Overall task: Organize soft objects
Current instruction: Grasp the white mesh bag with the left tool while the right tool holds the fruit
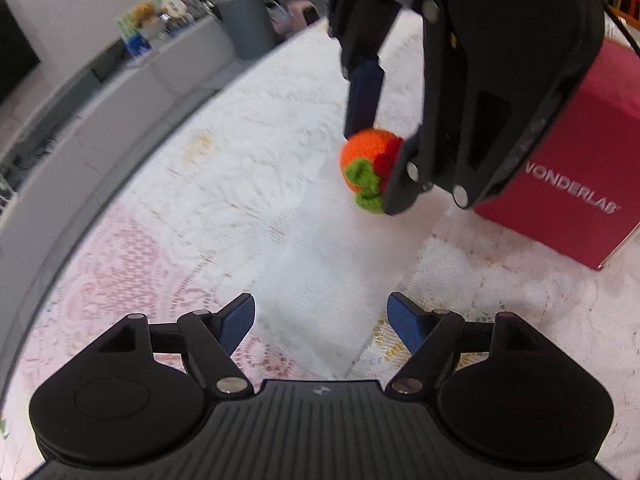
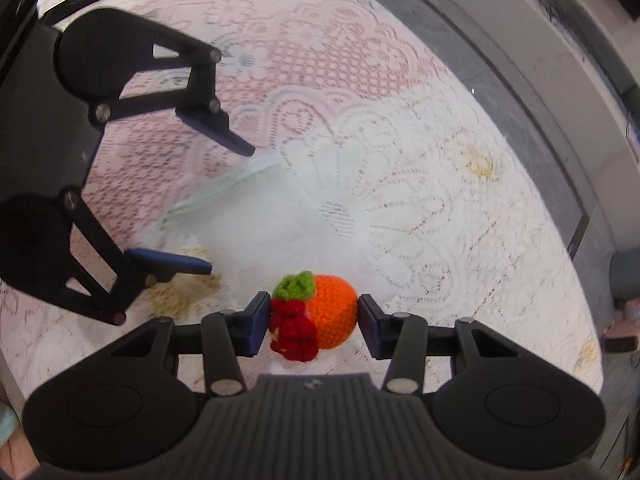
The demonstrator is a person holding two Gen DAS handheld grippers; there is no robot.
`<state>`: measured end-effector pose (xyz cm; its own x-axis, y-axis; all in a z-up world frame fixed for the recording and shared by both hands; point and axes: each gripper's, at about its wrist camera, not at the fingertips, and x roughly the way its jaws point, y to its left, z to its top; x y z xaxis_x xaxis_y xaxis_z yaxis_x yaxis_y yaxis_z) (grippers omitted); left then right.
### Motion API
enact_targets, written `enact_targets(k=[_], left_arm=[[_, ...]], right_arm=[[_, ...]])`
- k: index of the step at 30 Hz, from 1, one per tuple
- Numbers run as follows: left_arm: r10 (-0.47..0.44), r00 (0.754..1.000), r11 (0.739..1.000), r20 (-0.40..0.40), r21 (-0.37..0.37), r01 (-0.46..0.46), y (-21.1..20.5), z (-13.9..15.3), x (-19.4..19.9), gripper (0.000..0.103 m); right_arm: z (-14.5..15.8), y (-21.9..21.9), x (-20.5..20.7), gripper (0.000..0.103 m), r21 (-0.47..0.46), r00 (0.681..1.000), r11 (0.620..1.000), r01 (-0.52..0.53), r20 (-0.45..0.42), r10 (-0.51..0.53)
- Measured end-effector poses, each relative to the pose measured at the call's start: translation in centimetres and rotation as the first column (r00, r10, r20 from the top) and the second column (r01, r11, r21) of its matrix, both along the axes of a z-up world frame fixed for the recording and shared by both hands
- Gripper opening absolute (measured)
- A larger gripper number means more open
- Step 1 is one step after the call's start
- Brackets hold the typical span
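Note:
An orange crocheted ball with green and red trim sits between the blue pads of my right gripper, which is shut on it. In the left wrist view the same ball hangs in the right gripper over the lace tablecloth; whether it touches the cloth I cannot tell. My left gripper stands open with nothing between its fingers, low over a flat white translucent piece. From the right wrist view the left gripper spreads across that white piece.
A pink box marked WONDERLAB stands on the table right of the ball. The lace tablecloth ends at a curved table edge on the left. Beyond it are a grey bin and a low shelf with plush toys.

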<state>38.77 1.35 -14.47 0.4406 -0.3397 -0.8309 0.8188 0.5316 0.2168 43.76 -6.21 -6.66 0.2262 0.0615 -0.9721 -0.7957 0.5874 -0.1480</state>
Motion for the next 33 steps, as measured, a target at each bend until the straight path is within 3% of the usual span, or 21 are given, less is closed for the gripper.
enact_targets(k=[3,9,11,13,15,19,24,29,33], left_arm=[[0.021,0.998,0.999,-0.065,-0.028,-0.023,0.3,-0.9,1.5,0.096],[0.037,0.994,0.998,-0.099,-0.042,-0.041,-0.3,-1.0,3.1,0.095],[0.053,0.99,0.996,-0.131,-0.066,-0.062,-0.7,-0.9,3.3,0.081],[0.085,0.981,0.99,-0.173,-0.098,-0.103,-0.8,-0.7,3.6,0.058],[0.124,0.976,0.985,-0.181,-0.098,-0.143,-1.0,-0.6,3.6,0.046],[0.169,0.967,0.976,-0.191,-0.103,-0.191,-1.3,-0.3,3.3,0.012],[0.231,0.959,0.96,-0.165,-0.119,-0.252,-1.0,0.0,2.3,0.001],[0.274,0.958,0.955,-0.078,-0.095,-0.281,-1.2,1.4,0.9,0.001],[0.352,0.935,0.933,-0.044,-0.064,-0.354,-0.1,3.4,-0.1,0.001]], right_arm=[[-0.9,-0.1,0.9,0.047,-0.008,0.999,1.0,0.002,-0.038,-0.002],[-2.2,-0.4,1.8,0.047,-0.031,0.996,0.999,-0.015,-0.085,0.012],[-2.7,-0.3,2.2,0.047,-0.031,0.995,0.999,-0.015,-0.095,0.012],[-2.7,-0.3,2.3,0.048,-0.028,0.995,1.0,-0.011,-0.101,0.008],[-2.6,-0.3,2.5,0.048,-0.022,0.995,1.0,-0.006,-0.101,0.003],[-2.5,-0.3,2.4,0.048,-0.022,0.996,1.0,-0.004,-0.094,0.002],[-2.5,-0.6,2.1,0.048,-0.019,0.997,1.0,0.004,-0.08,-0.005],[-1.6,-0.7,1.4,0.048,-0.002,0.999,1.0,0.015,-0.038,-0.015],[0.7,-1.1,0.9,0.048,0.045,0.999,0.998,0.053,0.0,-0.053]])
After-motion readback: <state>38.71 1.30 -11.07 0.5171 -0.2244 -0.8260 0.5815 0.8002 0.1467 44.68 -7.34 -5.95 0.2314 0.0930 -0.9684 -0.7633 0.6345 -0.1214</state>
